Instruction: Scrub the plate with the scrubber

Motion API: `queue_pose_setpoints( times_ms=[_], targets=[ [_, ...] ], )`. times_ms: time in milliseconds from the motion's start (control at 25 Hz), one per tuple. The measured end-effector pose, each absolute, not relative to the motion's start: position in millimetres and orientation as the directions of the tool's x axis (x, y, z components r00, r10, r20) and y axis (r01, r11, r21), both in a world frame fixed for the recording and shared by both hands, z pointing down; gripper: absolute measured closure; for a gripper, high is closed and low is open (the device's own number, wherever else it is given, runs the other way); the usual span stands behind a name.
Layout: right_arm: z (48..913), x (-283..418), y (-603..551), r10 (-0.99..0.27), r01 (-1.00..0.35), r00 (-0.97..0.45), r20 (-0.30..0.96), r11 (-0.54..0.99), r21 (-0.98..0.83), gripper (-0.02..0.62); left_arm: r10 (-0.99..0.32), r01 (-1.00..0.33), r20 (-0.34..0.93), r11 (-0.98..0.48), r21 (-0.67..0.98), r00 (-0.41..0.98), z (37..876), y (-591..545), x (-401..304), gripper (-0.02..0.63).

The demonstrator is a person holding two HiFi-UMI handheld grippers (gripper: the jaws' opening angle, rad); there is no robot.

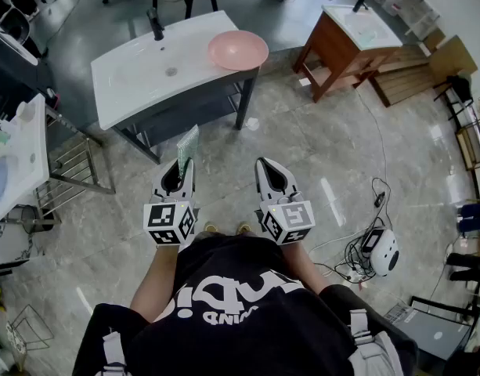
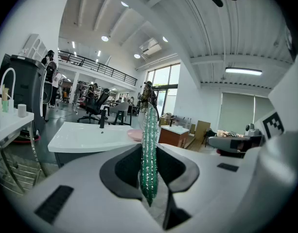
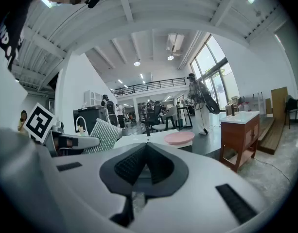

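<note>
A pink plate (image 1: pixel 237 50) rests on the right end of a white sink counter (image 1: pixel 138 81) ahead of me; the plate (image 2: pixel 135 134) shows small in the left gripper view and the plate (image 3: pixel 179 138) also in the right gripper view. My left gripper (image 1: pixel 180 168) is shut on a green scrubber (image 1: pixel 187 146), held upright and well short of the counter. The scrubber (image 2: pixel 149 155) stands edge-on between the left jaws. My right gripper (image 1: pixel 268 165) hangs beside it, shut with nothing in it. The right gripper (image 3: pixel 146 146) sees the scrubber (image 3: pixel 104 136) to its left.
A black faucet (image 1: pixel 155 23) stands at the back of the counter. A wooden vanity (image 1: pixel 348 41) is at the right, a metal rack (image 1: pixel 67 163) and another white counter (image 1: pixel 16 159) at the left. Cables and a white device (image 1: pixel 378 251) lie on the tiled floor.
</note>
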State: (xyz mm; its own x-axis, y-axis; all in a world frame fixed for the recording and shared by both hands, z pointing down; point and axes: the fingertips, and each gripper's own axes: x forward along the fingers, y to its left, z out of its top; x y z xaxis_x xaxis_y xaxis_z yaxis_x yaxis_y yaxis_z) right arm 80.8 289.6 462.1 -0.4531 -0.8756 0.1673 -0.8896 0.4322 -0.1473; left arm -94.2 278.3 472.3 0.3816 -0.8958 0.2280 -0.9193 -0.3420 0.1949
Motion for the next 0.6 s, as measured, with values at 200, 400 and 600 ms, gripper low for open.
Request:
queue_pose_setpoints(
  times_ms=[200,400,600],
  targets=[
    [459.6,70.3,291.8,-0.871,-0.880,-0.469,0.143,0.448,-0.159,0.576,-0.891,-0.911,0.207,-0.370,0.183,0.403,469.0,276.0,-97.6,0.522],
    [469.7,63.2,310.4,-0.864,-0.873,-0.487,0.131,0.476,-0.107,0.575,-0.867,-0.900,0.257,-0.379,0.216,0.427,481.9,280.4,-108.0,0.522],
    [484.8,60.2,312.1,-0.865,-0.881,-0.473,0.166,0.457,-0.125,0.575,-0.862,-0.893,0.253,-0.390,0.227,0.440,478.8,276.6,-119.7,0.522]
  ],
)
